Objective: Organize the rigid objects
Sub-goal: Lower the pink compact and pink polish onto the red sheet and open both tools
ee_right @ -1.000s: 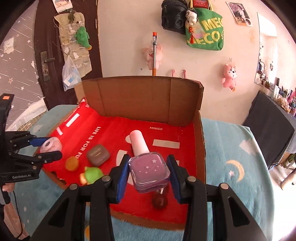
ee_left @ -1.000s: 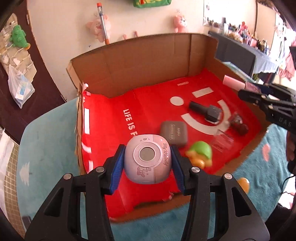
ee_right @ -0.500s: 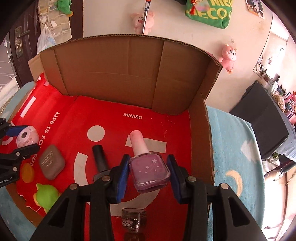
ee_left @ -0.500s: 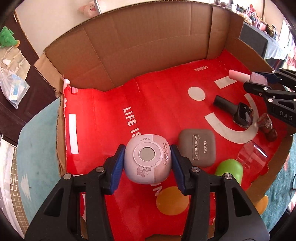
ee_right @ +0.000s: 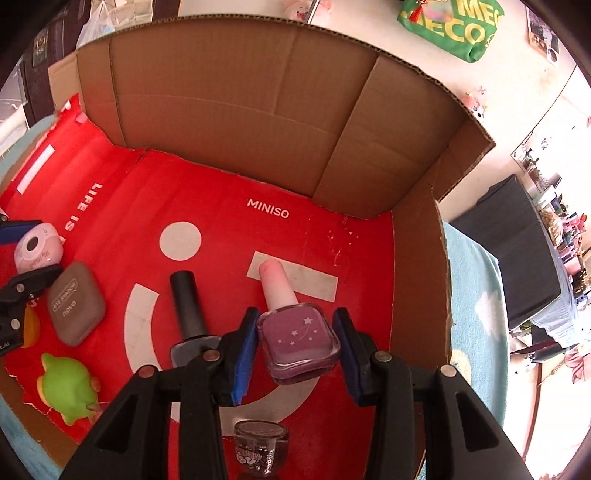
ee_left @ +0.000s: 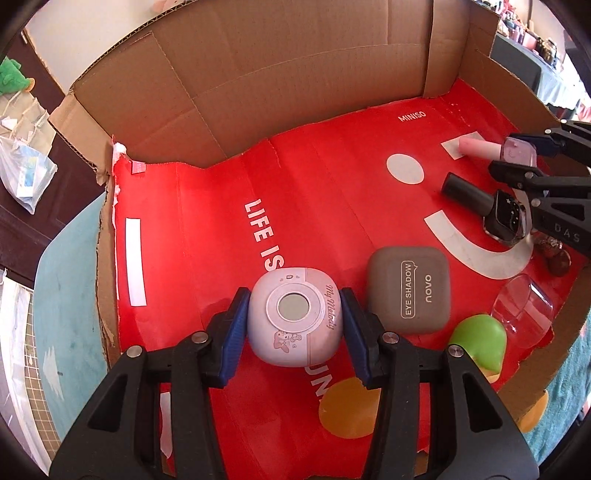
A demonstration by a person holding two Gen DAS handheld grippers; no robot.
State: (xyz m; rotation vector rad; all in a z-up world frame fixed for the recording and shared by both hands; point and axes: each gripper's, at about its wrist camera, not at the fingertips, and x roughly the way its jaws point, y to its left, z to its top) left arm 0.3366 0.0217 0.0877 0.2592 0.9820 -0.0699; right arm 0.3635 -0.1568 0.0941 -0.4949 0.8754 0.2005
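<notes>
Red liner (ee_left: pixel 207 206) of the cardboard box — white "MINISO" near the back wall, and "LIFE IS" running down the middle, the rest of the line covered. Grey case (ee_left: pixel 410 290): "EYE SHADOW" in a speech-bubble outline, "novo" beside it. Pale pink round-cornered case (ee_left: pixel 293 315) — script "My Melody" down one edge. Green bag (ee_right: pixel 454 27) on the wall: yellow letters "MEC" and "ECO", cut off.
</notes>
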